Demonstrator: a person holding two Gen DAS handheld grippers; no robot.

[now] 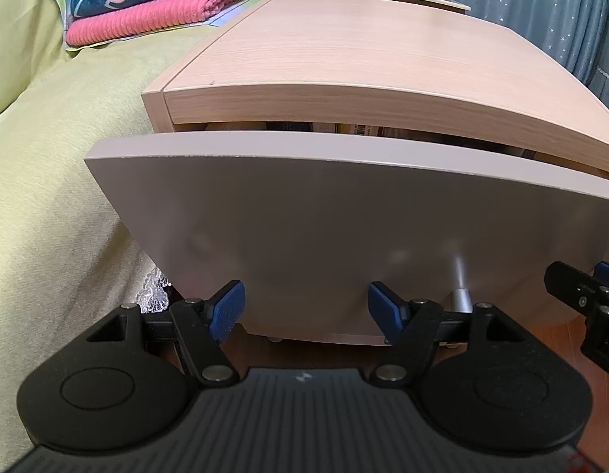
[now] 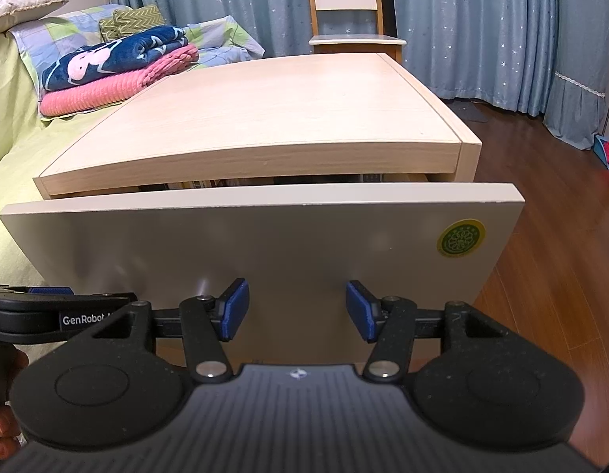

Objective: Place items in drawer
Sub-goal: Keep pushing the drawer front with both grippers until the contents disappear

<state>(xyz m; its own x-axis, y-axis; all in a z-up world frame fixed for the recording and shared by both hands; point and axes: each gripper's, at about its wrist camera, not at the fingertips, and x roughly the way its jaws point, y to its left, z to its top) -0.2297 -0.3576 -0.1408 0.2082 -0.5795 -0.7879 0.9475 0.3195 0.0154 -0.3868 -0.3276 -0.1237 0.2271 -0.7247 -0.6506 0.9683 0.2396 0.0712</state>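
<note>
A light wooden nightstand (image 1: pixel 344 47) (image 2: pixel 265 118) has its top drawer pulled out a little. The drawer's pale grey front (image 1: pixel 324 216) (image 2: pixel 265 244) faces both cameras. Through the narrow gap under the top, edges of books or boxes (image 1: pixel 359 129) (image 2: pixel 202 184) show inside. My left gripper (image 1: pixel 306 307) is open with nothing between its blue pads, close to the lower drawer front. My right gripper (image 2: pixel 296 309) is open and empty too, close against the same front. A metal knob (image 1: pixel 460 295) sticks out of the drawer front between the two grippers.
A bed with a yellow-green cover (image 1: pixel 60 157) (image 2: pixel 12 157) stands left of the nightstand, with folded pink and navy blankets (image 1: pixel 158 0) (image 2: pixel 115 71) on it. Behind are a wooden chair (image 2: pixel 346 4) and blue curtains (image 2: pixel 482 27). Wood floor (image 2: pixel 549 236) lies to the right. A person's hand (image 2: pixel 4 425) shows at lower left.
</note>
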